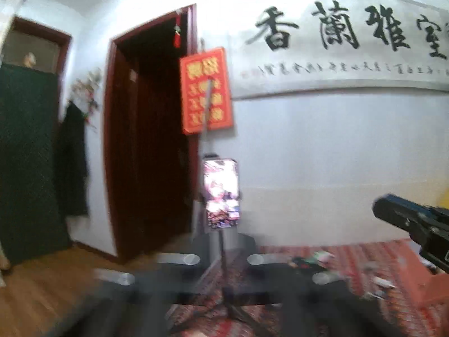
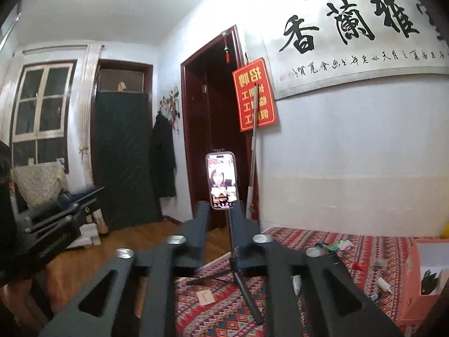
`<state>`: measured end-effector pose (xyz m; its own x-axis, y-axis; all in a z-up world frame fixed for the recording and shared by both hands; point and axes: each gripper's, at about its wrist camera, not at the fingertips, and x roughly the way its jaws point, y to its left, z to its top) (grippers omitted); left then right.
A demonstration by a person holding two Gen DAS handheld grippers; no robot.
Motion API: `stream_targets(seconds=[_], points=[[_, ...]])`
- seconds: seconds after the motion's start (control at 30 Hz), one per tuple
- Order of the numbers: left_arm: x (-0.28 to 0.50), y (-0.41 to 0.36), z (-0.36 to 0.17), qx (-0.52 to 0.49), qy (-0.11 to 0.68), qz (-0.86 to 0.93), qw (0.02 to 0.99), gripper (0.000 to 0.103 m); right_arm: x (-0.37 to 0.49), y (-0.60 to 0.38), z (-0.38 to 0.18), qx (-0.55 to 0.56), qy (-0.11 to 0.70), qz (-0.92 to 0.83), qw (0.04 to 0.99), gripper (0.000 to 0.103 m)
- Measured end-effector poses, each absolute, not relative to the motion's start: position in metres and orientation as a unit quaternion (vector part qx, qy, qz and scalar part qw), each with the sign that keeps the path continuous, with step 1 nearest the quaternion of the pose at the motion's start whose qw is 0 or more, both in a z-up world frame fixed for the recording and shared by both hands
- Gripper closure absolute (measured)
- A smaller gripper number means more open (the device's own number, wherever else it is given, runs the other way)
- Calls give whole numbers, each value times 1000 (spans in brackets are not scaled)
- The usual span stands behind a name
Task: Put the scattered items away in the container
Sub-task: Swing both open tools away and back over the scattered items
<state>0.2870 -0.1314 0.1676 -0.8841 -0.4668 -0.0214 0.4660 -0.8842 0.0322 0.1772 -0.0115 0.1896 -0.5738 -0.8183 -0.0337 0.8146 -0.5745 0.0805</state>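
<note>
Woven patterned rug (image 2: 224,309), matt; glossy wooden floor (image 2: 92,255); pink cardboard box (image 2: 415,269); matt dark plastic fingers (image 2: 193,230) with shiny metal bolts (image 2: 125,252); glossy phone (image 2: 221,181) screen.

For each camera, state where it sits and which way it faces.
Left wrist: rides the left gripper, raised, facing the wall; blurred; its own open fingers show, right gripper at the right edge.
Right wrist: rides the right gripper, facing the same wall; its own open fingers show, left gripper at the left.
Shared: phone on tripod, red sign, calligraphy scroll, patterned rug, pink box.
</note>
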Motion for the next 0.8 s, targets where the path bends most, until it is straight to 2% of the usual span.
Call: stream_targets(seconds=[0.1, 0.13, 0.17, 0.2, 0.23, 0.33, 0.37, 0.4, 0.43, 0.47, 0.5, 0.53, 0.6, 0.63, 0.67, 0.7, 0.73, 0.77, 0.8], points=[[285, -135, 167, 13, -2, -973, 232, 95, 179, -3, 195, 34, -36, -886, 461, 88], [285, -136, 167, 13, 2, -973, 229, 72, 180, 0, 197, 34, -38, -886, 461, 72], [284, -137, 166, 13, 5, -974, 226, 28, 181, 3, 199, 35, -41, -886, 461, 37], [284, -138, 166, 13, 9, -975, 223, 10, 183, 5, 199, 32, -47, -886, 461, 17], [283, -139, 166, 12, 13, -975, 220, 0, 185, 7, 199, 25, -59, -888, 456, 1], [286, -135, 166, -7, 6, -974, 228, 0, 182, 15, 194, 10, -62, -890, 451, 0], [288, -132, 168, -14, -3, -972, 233, 3, 183, 14, 195, 7, -60, -891, 450, 5], [287, -130, 169, -14, -10, -973, 229, 13, 183, 16, 195, 8, -59, -890, 451, 11], [283, -130, 170, -1, -10, -976, 216, 71, 183, 14, 196, 14, -56, -887, 458, 31], [278, -132, 170, 19, -6, -979, 201, 97, 183, 14, 195, 19, -53, -883, 466, 68], [273, -133, 169, 34, -3, -981, 189, 102, 181, 11, 197, 26, -47, -877, 478, 89], [268, -134, 168, 42, -3, -982, 186, 102, 180, 9, 196, 31, -40, -872, 486, 103], [264, -133, 165, 44, -1, -981, 189, 102, 180, 7, 193, 26, -35, -872, 487, 103], [266, -134, 165, 38, 6, -981, 190, 96, 180, 6, 191, 24, -33, -872, 487, 103], [269, -135, 165, 31, 13, -981, 193, 72, 180, 5, 190, 23, -32, -874, 484, 100], [272, -135, 166, 20, 17, -980, 197, 51, 180, 4, 188, 22, -32, -876, 481, 96], [275, -135, 167, 7, 19, -979, 202, 13, 180, 5, 187, 21, -33, -878, 477, 73], [279, -135, 168, -6, 21, -978, 207, 0, 180, 6, 186, 21, -34, -880, 473, 23], [282, -135, 168, -19, 19, -977, 213, 0, 178, 7, 185, 18, -43, -880, 472, 2]])
